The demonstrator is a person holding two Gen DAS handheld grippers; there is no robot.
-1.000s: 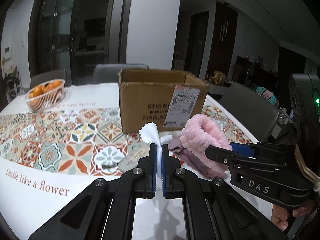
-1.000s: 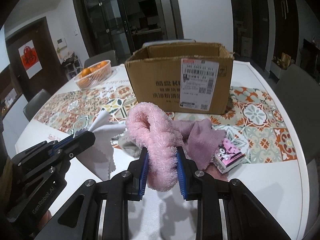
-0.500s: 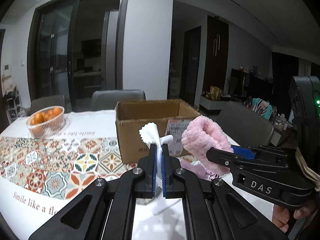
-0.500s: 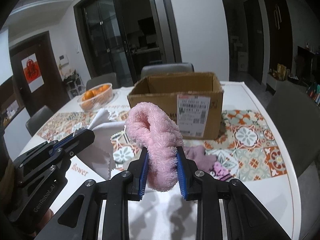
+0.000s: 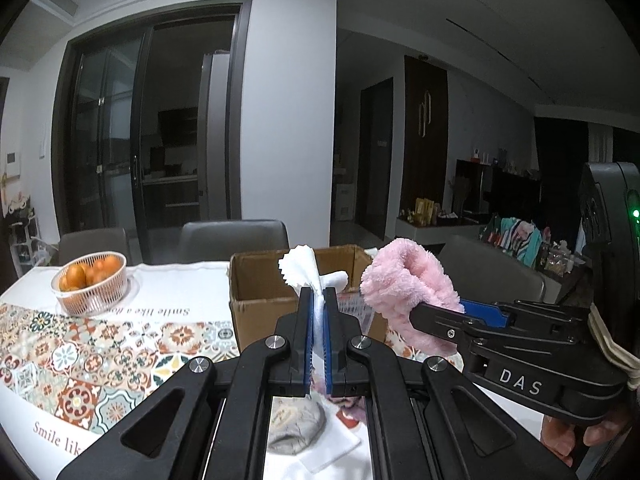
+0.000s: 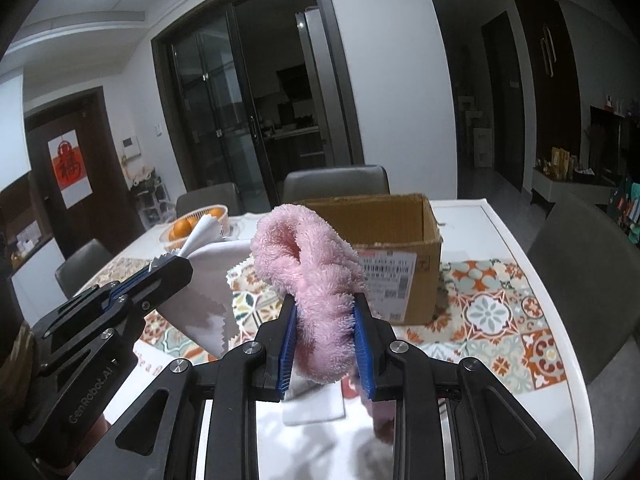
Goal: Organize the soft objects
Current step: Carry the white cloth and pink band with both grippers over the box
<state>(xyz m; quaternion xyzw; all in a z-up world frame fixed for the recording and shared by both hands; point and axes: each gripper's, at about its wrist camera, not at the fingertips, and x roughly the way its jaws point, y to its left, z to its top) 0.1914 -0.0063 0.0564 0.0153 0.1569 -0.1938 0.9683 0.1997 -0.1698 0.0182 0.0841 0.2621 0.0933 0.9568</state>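
Note:
My left gripper [image 5: 318, 300] is shut on a white cloth with zigzag edges [image 5: 305, 270], held above the table. My right gripper [image 6: 324, 312] is shut on a fluffy pink towel [image 6: 308, 256], also raised. Each gripper shows in the other's view: the right with the pink towel [image 5: 404, 284] to my left gripper's right, the left with the white cloth [image 6: 200, 280] to my right gripper's left. An open cardboard box [image 6: 400, 236] stands on the table beyond both; it also shows in the left wrist view [image 5: 260, 300].
A basket of oranges [image 5: 90, 280] sits at the far left of the patterned tablecloth [image 5: 80, 360]. A grey soft item [image 5: 296, 428] and a white cloth [image 6: 312, 400] lie on the table below the grippers. Grey chairs [image 6: 336, 180] surround the table.
Both grippers have risen higher above the table with their cloths; the box now sits lower in both views and its open top shows.

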